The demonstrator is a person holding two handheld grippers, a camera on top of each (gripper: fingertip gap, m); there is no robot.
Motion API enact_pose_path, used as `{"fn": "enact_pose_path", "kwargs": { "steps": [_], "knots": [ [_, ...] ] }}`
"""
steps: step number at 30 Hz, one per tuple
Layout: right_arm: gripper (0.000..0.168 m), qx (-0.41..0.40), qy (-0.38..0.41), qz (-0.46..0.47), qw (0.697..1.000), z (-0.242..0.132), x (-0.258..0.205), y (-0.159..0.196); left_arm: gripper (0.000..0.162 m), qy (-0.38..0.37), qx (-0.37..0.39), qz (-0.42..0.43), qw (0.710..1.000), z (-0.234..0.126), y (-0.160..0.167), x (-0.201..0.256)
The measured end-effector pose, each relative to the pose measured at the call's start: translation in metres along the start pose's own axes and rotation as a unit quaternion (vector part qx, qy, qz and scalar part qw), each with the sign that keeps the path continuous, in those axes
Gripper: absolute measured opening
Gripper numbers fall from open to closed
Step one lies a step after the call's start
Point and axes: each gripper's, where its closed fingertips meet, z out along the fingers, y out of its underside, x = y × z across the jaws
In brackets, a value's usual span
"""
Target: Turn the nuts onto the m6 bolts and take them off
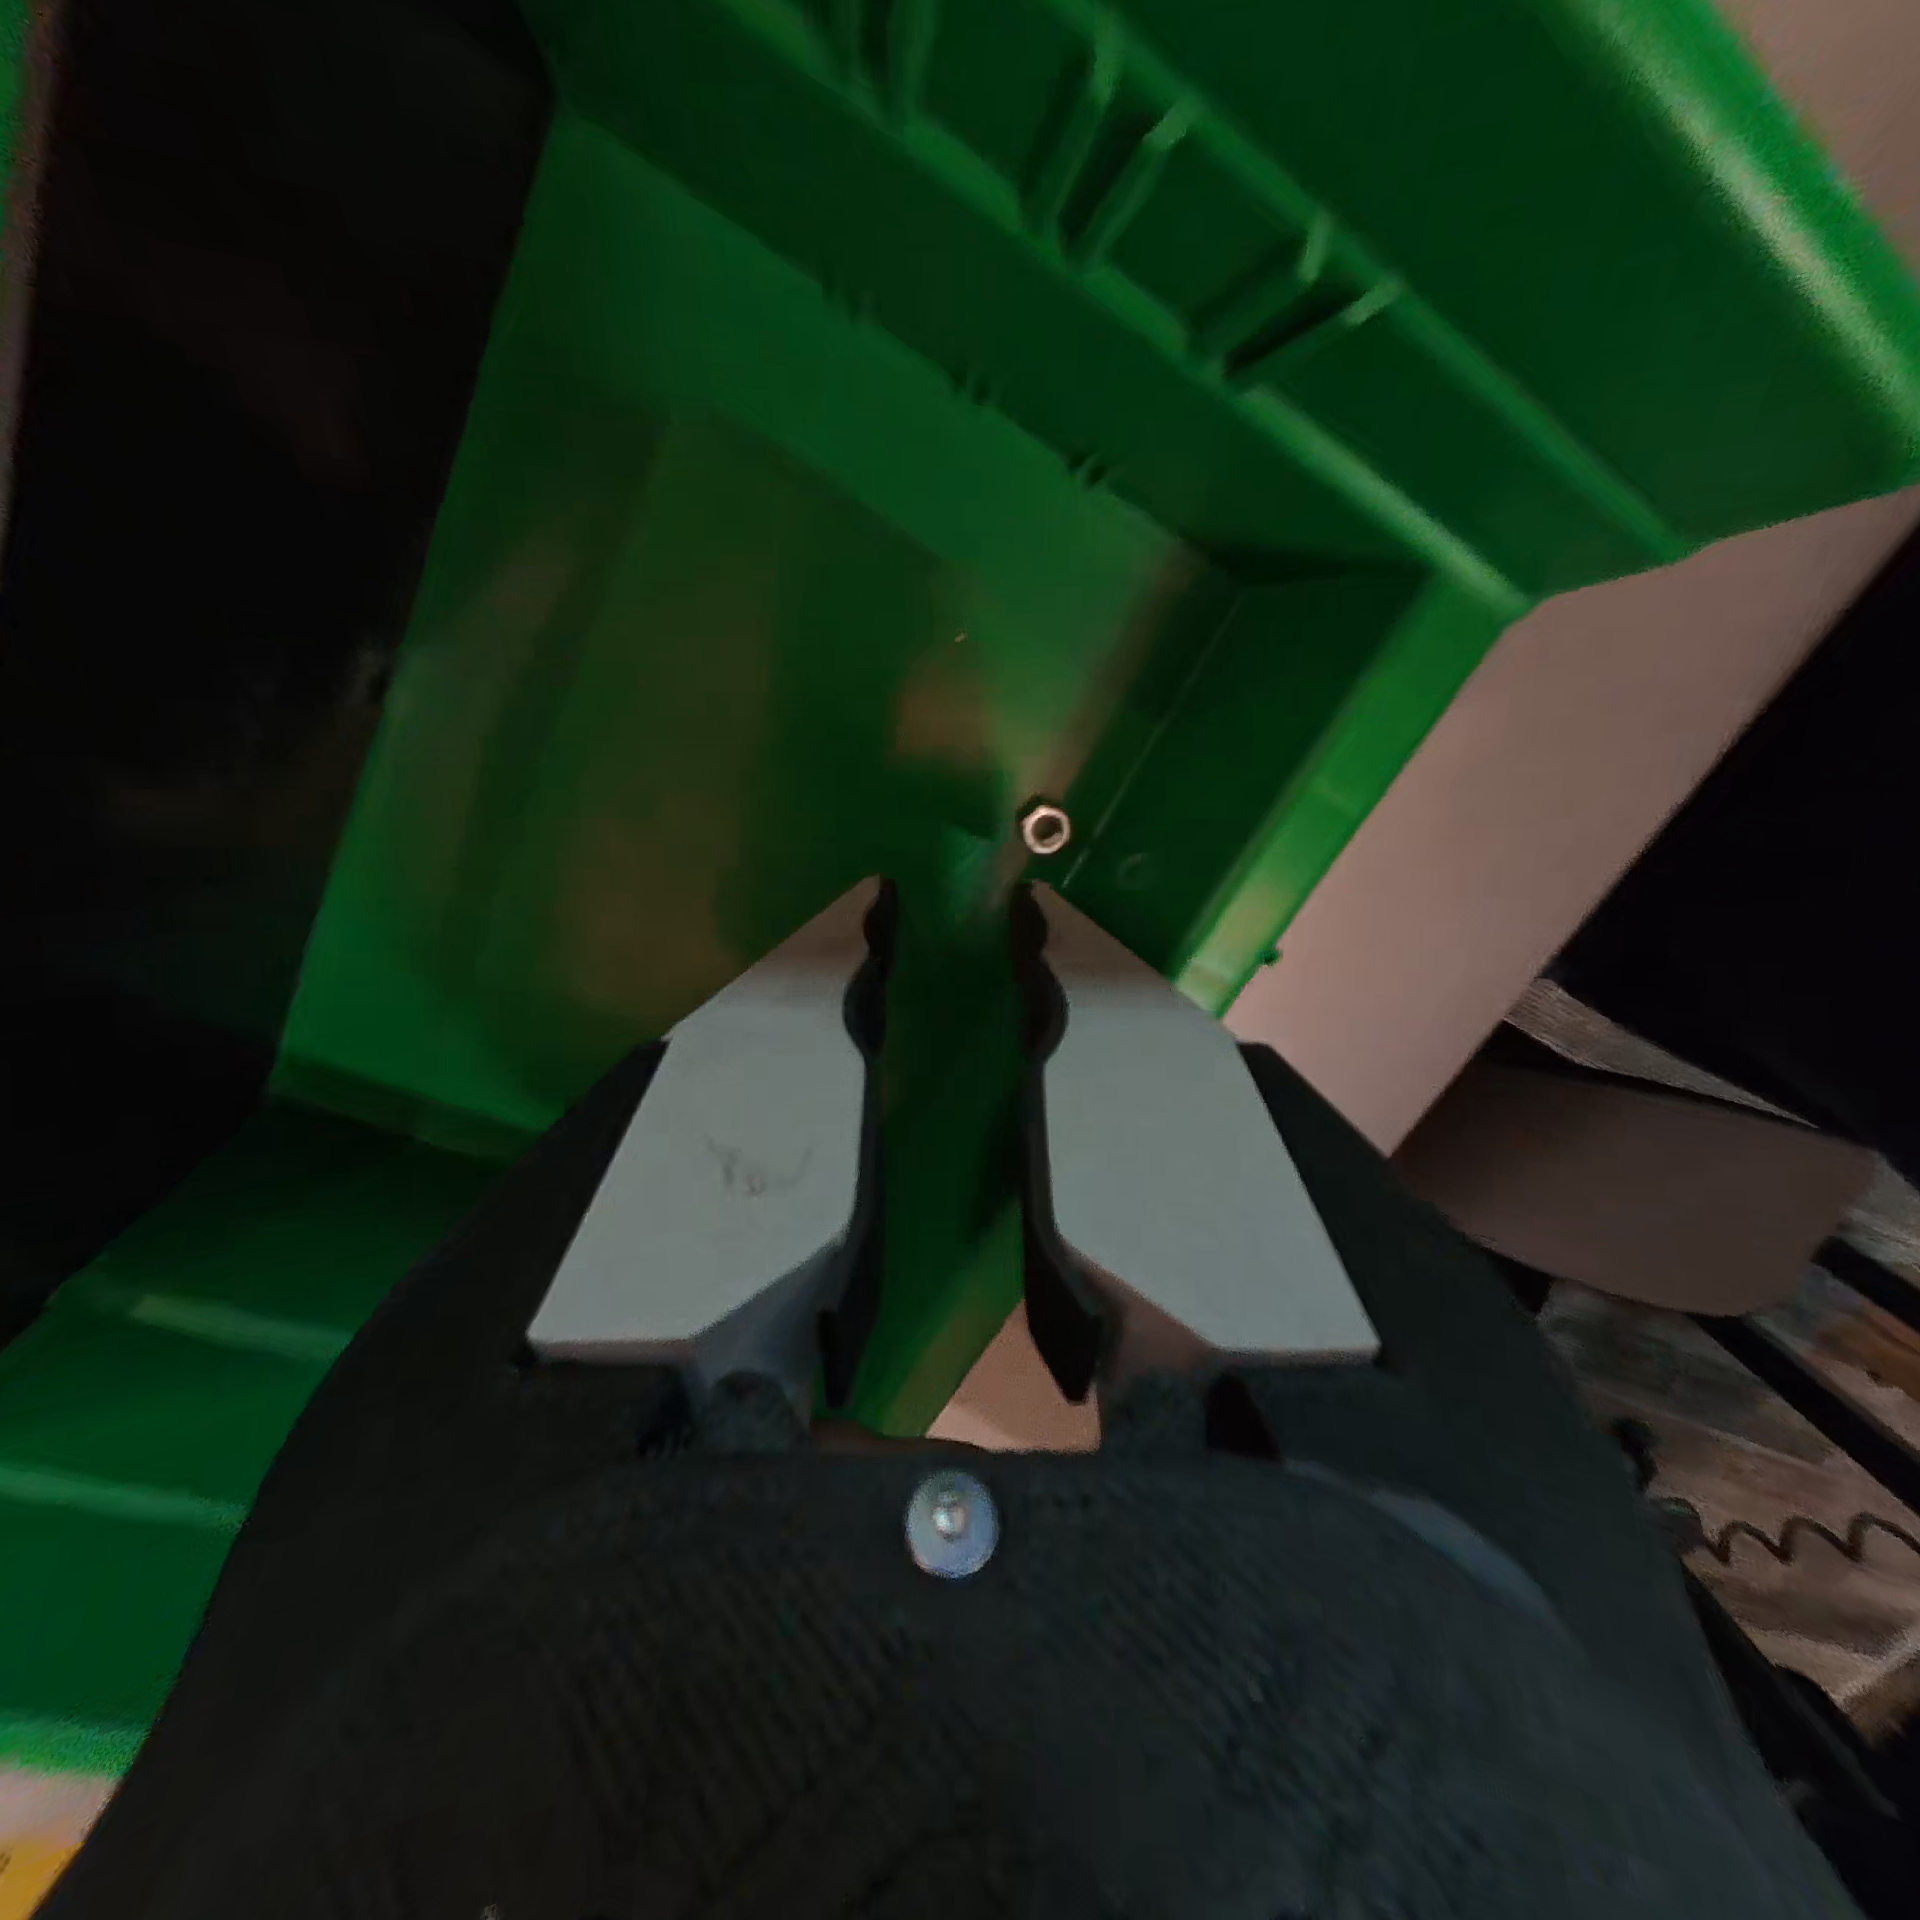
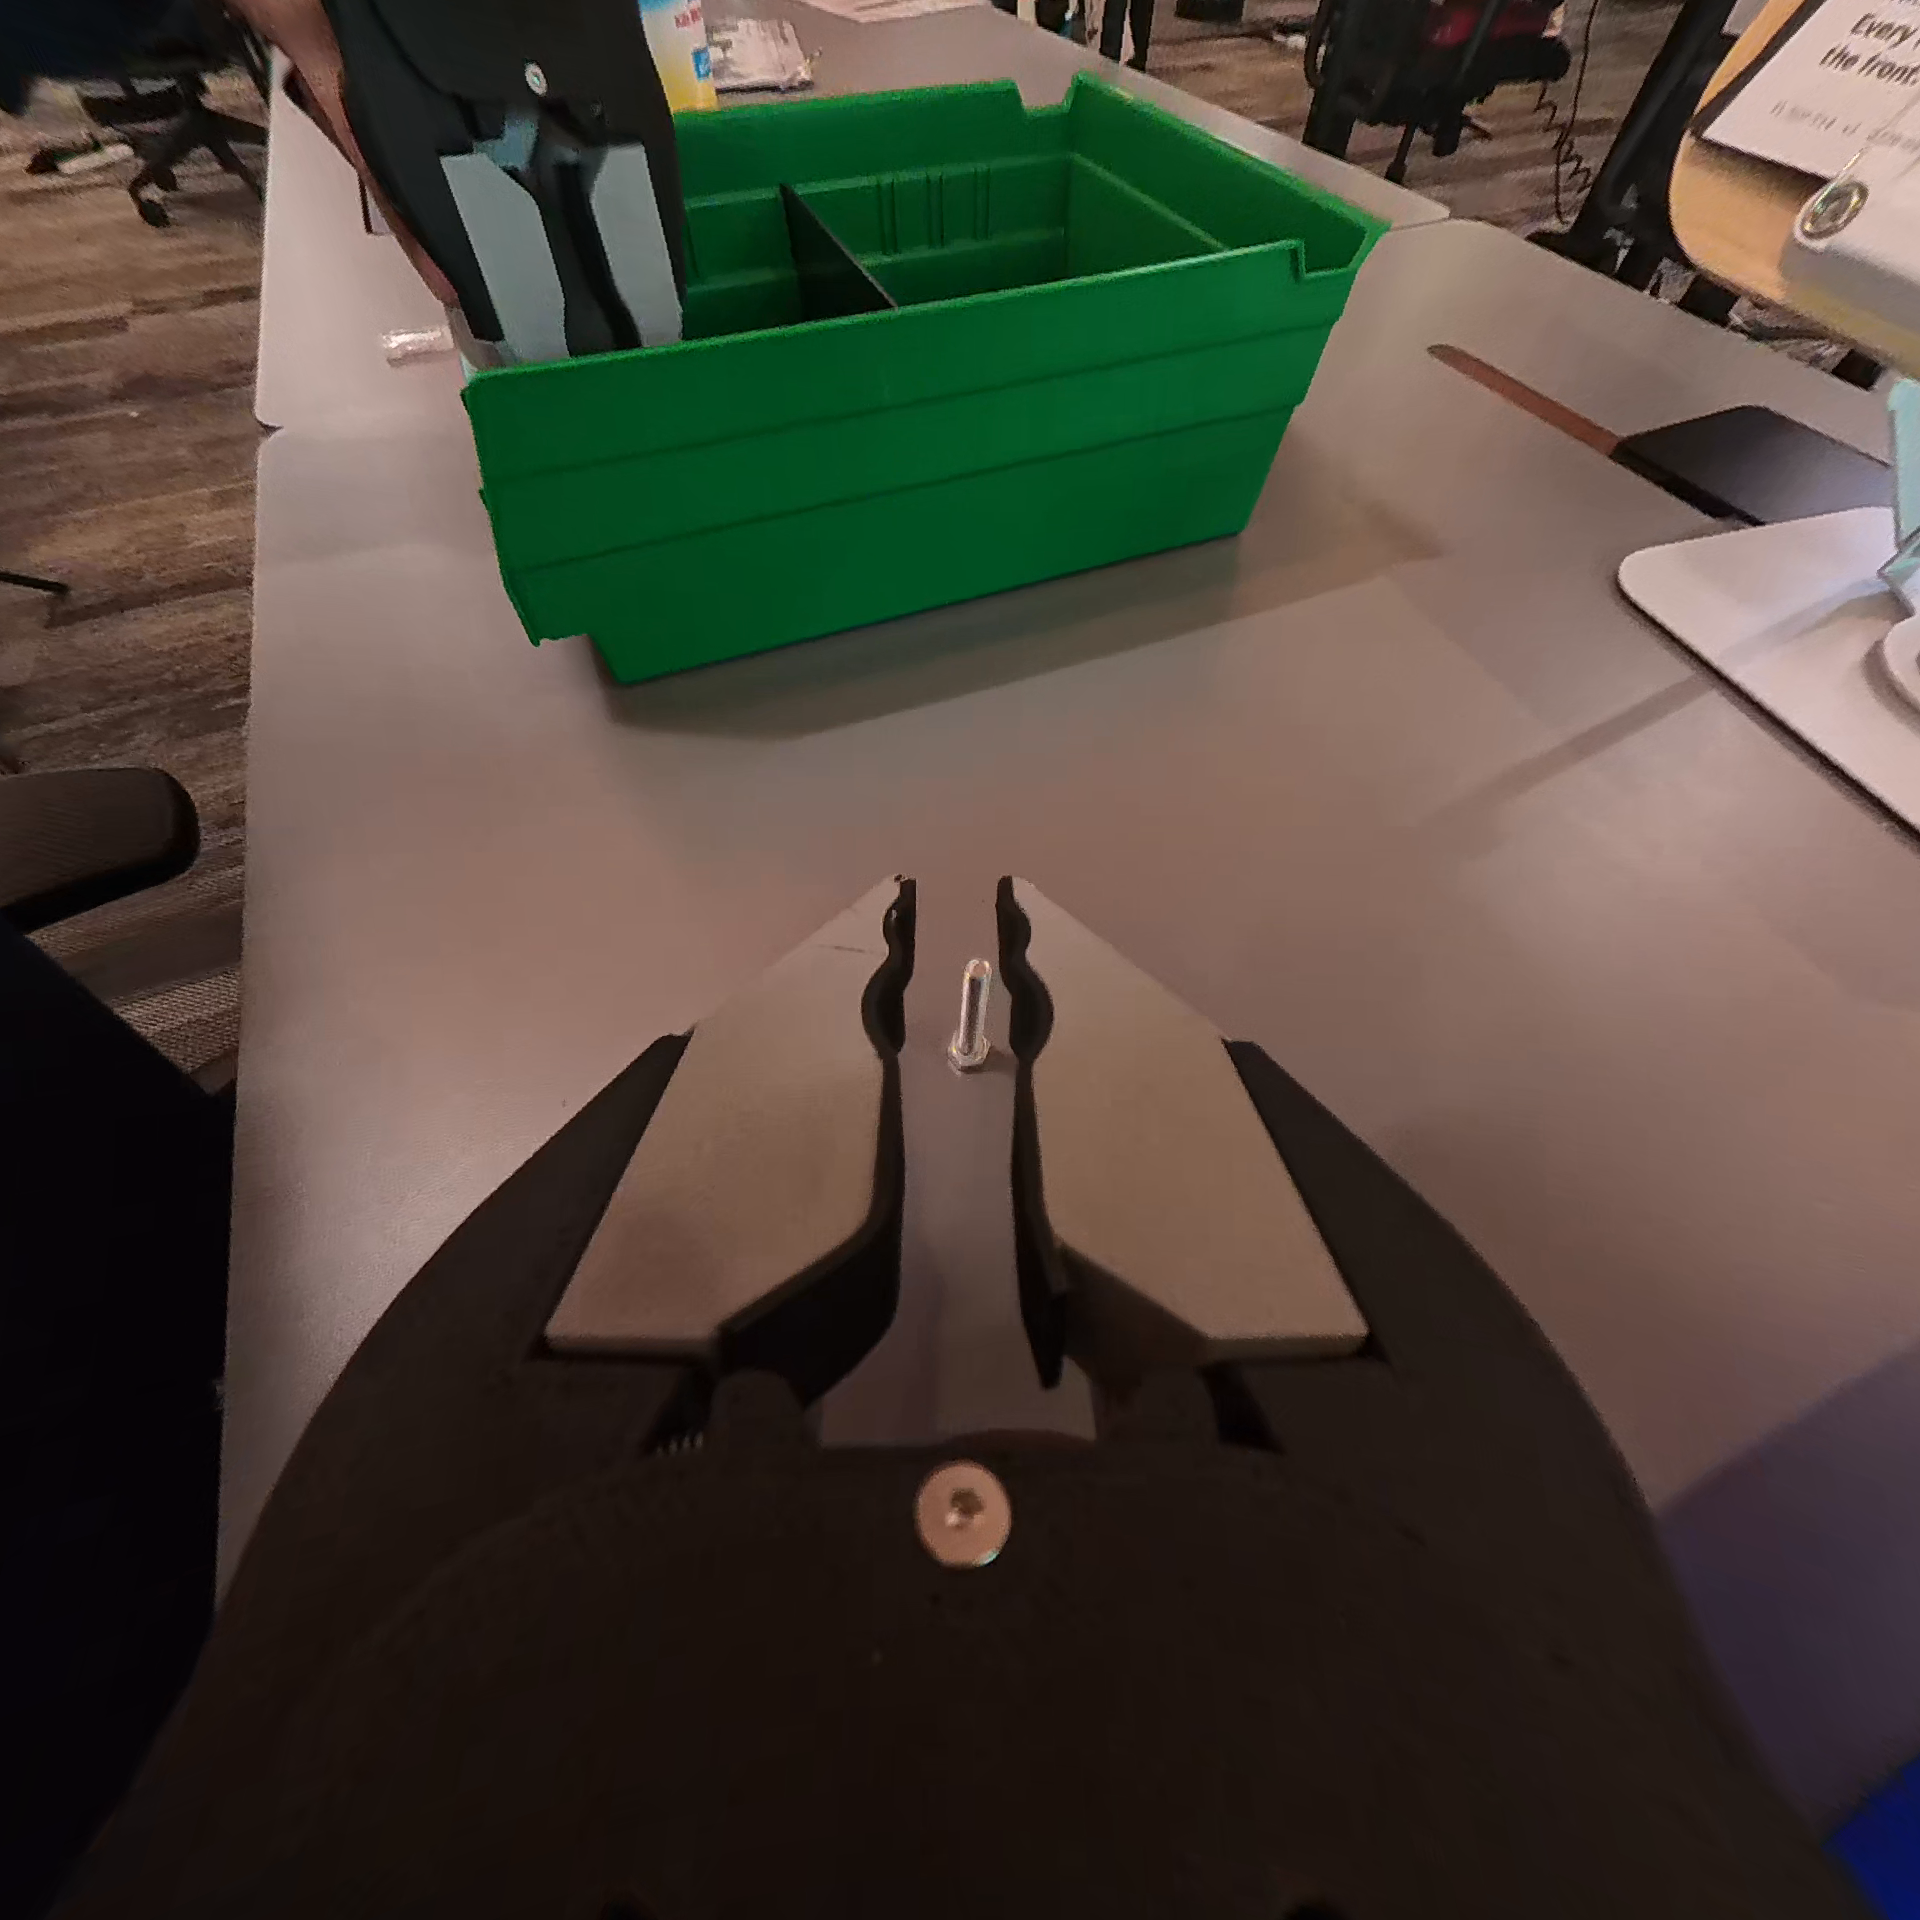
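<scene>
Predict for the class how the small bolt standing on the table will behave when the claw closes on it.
The bolt stands head-down on a narrow base, so an off-centre touch would probably tip it. Its round shank would likely roll on the smooth table. Being metal, it should stay rigid.

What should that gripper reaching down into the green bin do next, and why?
Probably ease the left gripper a little forward and to its right, until the small nut sits between its open fingers, then close. The nut lies on the floor of the green bin, just past the right fingertip. The right gripper already straddles a bolt on the table.
</scene>
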Motion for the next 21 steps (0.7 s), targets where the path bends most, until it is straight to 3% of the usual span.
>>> {"fn": "enact_pose_path", "kwargs": {
  "steps": [11, 13, 21],
  "knots": [
    [0.012, 0.001, -0.015, 0.0, 1.0, -0.001, -0.007, -0.001, 0.018, 0.039, -0.017, 0.008, 0.999, 0.014, -0.008, 0.012],
    [0.012, 0.001, -0.015, -0.001, 1.0, -0.001, -0.007, -0.001, 0.0, 0.019, -0.018, 0.01, 1.0, 0.016, -0.009, 0.007],
    [0.012, 0.004, -0.008, -0.003, 1.0, -0.003, -0.005, -0.001, 0.0, -0.017, -0.019, 0.003, 1.0, 0.014, -0.004, -0.009]
  ]
}}
